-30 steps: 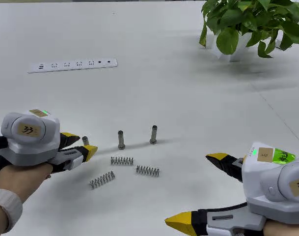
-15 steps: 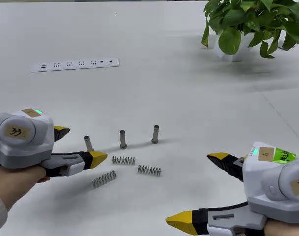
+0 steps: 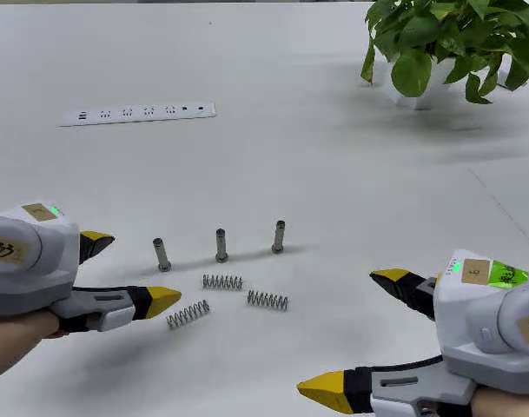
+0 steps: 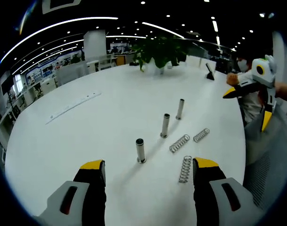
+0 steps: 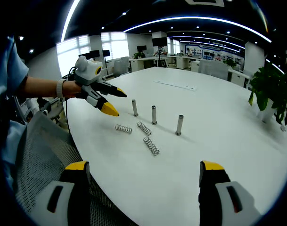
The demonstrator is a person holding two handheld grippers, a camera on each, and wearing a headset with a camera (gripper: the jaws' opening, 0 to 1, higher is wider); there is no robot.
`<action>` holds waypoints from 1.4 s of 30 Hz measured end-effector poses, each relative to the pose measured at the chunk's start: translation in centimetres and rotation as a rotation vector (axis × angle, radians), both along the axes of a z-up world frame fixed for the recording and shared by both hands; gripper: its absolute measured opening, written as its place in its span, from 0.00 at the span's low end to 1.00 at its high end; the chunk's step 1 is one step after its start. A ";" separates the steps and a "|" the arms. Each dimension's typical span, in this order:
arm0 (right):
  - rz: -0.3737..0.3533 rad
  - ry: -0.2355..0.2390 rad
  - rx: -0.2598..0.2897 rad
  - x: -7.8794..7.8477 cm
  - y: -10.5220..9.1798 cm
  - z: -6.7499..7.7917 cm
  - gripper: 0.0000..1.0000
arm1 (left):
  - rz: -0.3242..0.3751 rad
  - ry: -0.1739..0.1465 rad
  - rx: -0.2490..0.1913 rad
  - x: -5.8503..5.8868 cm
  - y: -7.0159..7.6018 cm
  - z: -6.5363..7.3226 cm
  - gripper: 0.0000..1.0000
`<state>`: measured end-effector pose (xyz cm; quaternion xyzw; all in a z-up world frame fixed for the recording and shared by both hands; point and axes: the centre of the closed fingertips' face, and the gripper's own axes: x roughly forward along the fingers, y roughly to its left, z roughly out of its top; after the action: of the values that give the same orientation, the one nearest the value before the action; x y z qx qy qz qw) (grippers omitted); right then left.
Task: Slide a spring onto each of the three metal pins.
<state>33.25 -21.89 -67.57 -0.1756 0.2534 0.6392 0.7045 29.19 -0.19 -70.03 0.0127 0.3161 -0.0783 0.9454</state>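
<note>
A: White and matte, the table (image 3: 290,156) in that big open office gave you a plain ground; a potted plant (image 3: 455,43) and a power strip (image 3: 138,113) sat well apart from the work.

B: The work lay close to you: three pins (image 3: 221,245) stood upright in a row, all bare, with three springs (image 3: 222,282) lying flat just in front of them, none touching a pin.

A: Your left gripper (image 3: 138,268) hung near the leftmost pin (image 3: 162,254), jaws wide apart with nothing in them. Your right gripper (image 3: 347,332) was further off, jaws equally spread and empty.

B: So no spring was on yet; I'd judge the first pick was the step in hand, and the nearest spring (image 3: 188,314), by your left jaws, looked the natural choice.

A: Agreed. You'd have done well to pinch it lightly near one end, since a thin coil would likely buckle or shoot away under a hard squeeze, then to tip it upright over the pin's top before lowering.

B: The pins looked free-standing, too; a sideways nudge could have toppled one.
</note>
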 end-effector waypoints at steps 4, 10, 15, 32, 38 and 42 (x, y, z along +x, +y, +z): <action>0.002 -0.002 -0.002 0.1 0.1 0.0 0.98 | -0.015 0.006 -0.004 -0.7 -0.6 0.0 0.76; 0.003 -0.004 -0.002 0.1 0.0 -0.1 0.98 | -0.065 0.027 0.034 -1.5 -1.2 -0.3 0.74; 0.004 -0.005 -0.004 0.1 0.0 -0.1 0.98 | -0.098 0.044 0.043 -1.9 -2.2 -0.6 0.73; 0.009 -0.007 -0.007 0.1 0.1 -0.1 0.98 | -0.160 0.148 0.019 -2.5 -5.3 -2.5 0.57; 0.007 -0.005 -0.010 0.0 0.0 -0.3 0.98 | -0.163 0.218 0.000 -2.6 -5.5 -3.6 0.48; 0.002 -0.002 -0.009 0.1 -0.1 -0.3 0.98 | -0.177 0.253 0.003 -2.3 -5.7 -3.9 0.44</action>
<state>33.34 -21.97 -67.87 -0.1800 0.2553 0.6386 0.7033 26.87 -5.87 -73.88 0.0319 0.4303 -0.1619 0.8875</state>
